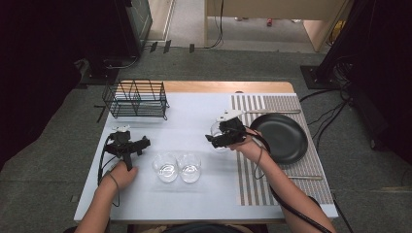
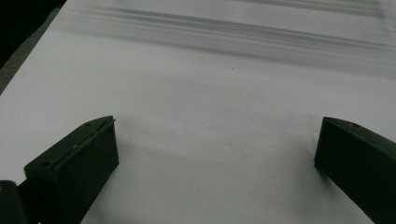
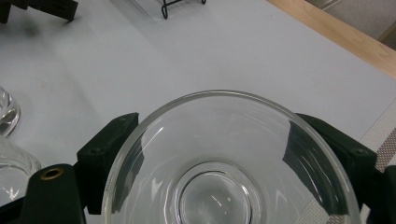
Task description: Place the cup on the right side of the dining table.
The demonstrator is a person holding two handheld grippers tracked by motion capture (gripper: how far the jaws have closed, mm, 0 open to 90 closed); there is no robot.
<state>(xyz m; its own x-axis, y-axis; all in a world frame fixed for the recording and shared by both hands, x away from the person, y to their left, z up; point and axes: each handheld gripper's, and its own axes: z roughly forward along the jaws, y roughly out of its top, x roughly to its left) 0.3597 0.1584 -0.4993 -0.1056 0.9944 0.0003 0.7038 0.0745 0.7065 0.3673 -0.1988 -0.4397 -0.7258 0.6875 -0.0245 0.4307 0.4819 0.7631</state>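
A clear glass (image 3: 219, 186) stands between the two black jaws of my right gripper (image 3: 215, 119), which press on its sides near the rim. In the high view that glass (image 1: 216, 133) is at the table's middle, just left of the striped placemat (image 1: 291, 104), with the right gripper (image 1: 222, 136) shut on it. My left gripper (image 1: 127, 138) rests at the left of the white table. Its jaws stand wide apart over bare table, the left gripper (image 2: 217, 126) holding nothing. Two more clear glasses (image 1: 166, 167) (image 1: 189, 167) stand side by side near the front.
A black wire rack (image 1: 136, 98) stands at the back left. A black plate (image 1: 279, 137) lies on the placemat, with slim utensils behind it (image 1: 272, 111) and in front of it (image 1: 303, 177). The wooden table edge (image 1: 228, 86) runs along the back.
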